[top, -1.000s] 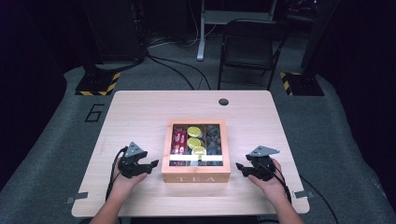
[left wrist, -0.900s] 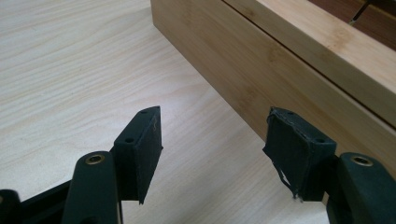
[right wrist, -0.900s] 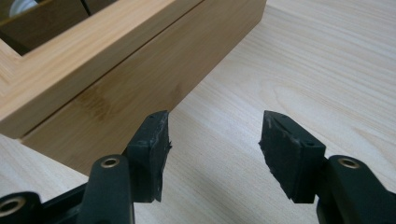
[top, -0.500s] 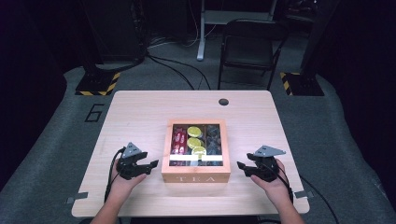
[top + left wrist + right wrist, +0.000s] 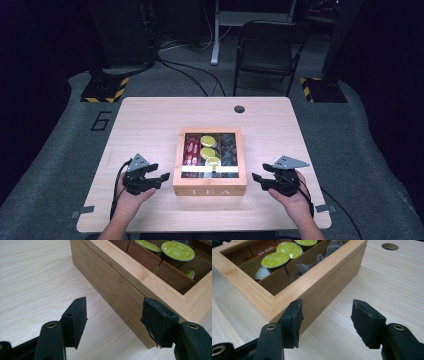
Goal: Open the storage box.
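High view: you are holding left tongs [image 5: 161, 176] and right tongs [image 5: 257, 178], both spread, flanking the tea box [image 5: 210, 189] on the counter [image 5: 150, 120].

Light wood table [image 5: 150, 120], round hole [image 5: 239, 109] near far edge, wooden tea box [image 5: 210, 185] resting front-centre
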Action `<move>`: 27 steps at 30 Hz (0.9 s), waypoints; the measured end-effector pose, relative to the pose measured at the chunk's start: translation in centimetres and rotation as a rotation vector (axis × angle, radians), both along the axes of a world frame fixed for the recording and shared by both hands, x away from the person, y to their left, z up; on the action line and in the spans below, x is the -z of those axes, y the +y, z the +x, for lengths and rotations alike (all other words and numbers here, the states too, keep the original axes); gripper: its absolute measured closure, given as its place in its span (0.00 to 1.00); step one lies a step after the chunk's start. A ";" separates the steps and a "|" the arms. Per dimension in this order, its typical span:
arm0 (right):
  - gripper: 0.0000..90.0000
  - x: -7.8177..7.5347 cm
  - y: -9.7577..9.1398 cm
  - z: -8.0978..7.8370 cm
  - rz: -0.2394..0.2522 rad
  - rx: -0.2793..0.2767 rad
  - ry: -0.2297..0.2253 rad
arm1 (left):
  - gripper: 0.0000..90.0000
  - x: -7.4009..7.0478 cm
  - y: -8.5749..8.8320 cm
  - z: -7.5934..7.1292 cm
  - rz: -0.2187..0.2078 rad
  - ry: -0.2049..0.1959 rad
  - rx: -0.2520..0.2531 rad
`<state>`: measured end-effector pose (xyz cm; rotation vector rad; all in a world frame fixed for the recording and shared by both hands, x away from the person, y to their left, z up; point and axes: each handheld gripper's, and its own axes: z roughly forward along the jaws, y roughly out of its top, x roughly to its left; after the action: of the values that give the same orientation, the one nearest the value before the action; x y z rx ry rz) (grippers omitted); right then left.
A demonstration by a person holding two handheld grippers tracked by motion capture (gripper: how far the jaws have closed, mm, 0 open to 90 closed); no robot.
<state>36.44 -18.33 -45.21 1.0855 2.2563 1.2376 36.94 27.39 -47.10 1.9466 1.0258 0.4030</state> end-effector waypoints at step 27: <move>0.44 -0.9 2.7 -2.2 0.013 -0.094 -0.041 | 0.41 -1.4 -1.4 -2.8 -0.029 -0.031 0.080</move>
<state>34.25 -15.64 -44.34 0.9588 2.2949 1.3006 34.10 25.98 -45.75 1.9427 0.9253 0.3707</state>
